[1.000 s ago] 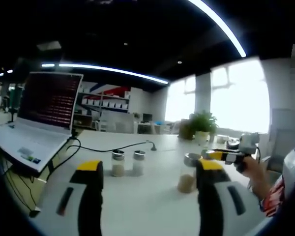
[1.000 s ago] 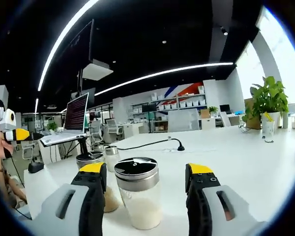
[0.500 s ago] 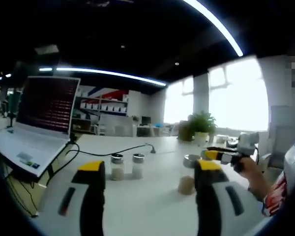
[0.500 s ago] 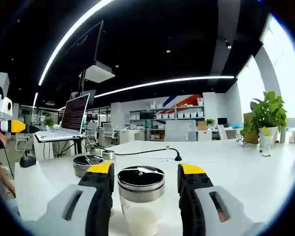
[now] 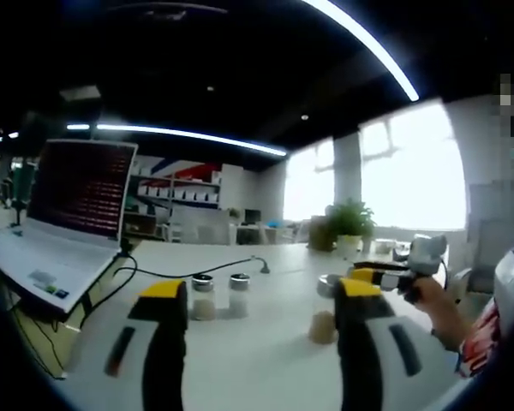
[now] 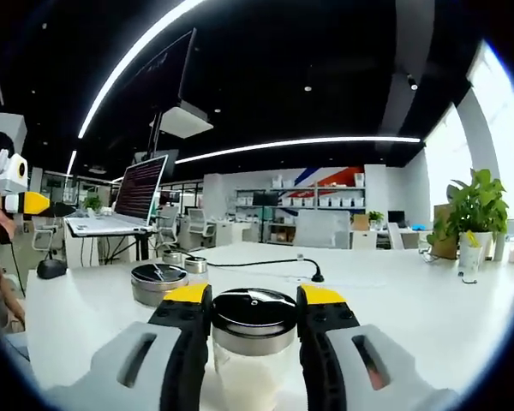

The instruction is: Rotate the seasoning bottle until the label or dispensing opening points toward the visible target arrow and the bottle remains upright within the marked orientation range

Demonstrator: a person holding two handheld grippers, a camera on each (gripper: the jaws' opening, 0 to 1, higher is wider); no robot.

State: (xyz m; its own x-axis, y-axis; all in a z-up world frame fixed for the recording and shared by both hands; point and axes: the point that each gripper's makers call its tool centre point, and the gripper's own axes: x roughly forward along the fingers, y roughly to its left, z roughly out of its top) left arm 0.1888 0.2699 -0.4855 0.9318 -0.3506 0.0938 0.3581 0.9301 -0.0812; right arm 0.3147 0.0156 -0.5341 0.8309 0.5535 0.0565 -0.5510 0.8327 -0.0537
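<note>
A clear seasoning bottle (image 6: 254, 342) with a steel lid and white grains stands upright on the white table (image 6: 411, 300). My right gripper (image 6: 254, 298) is shut on it, and both yellow-tipped jaws press the sides of the lid. In the left gripper view my right gripper (image 5: 373, 276) shows at the right, held by a hand (image 5: 428, 295). My left gripper (image 5: 259, 291) hovers open over the table with nothing between its jaws. It also appears as the left gripper (image 6: 17, 203) at the far left edge of the right gripper view.
A second bottle (image 5: 323, 312) holding brown powder stands beside the held one; its lid (image 6: 158, 278) is just left of my right jaws. Two small shakers (image 5: 203, 295) (image 5: 239, 294) stand farther back. An open laptop (image 5: 68, 214), a black cable (image 6: 274, 264) and a potted plant (image 6: 475, 214) share the table.
My right gripper's jaws have closed in from a wide gap until they touch the bottle's lid. The left gripper has stayed open, with only a slight camera shift.
</note>
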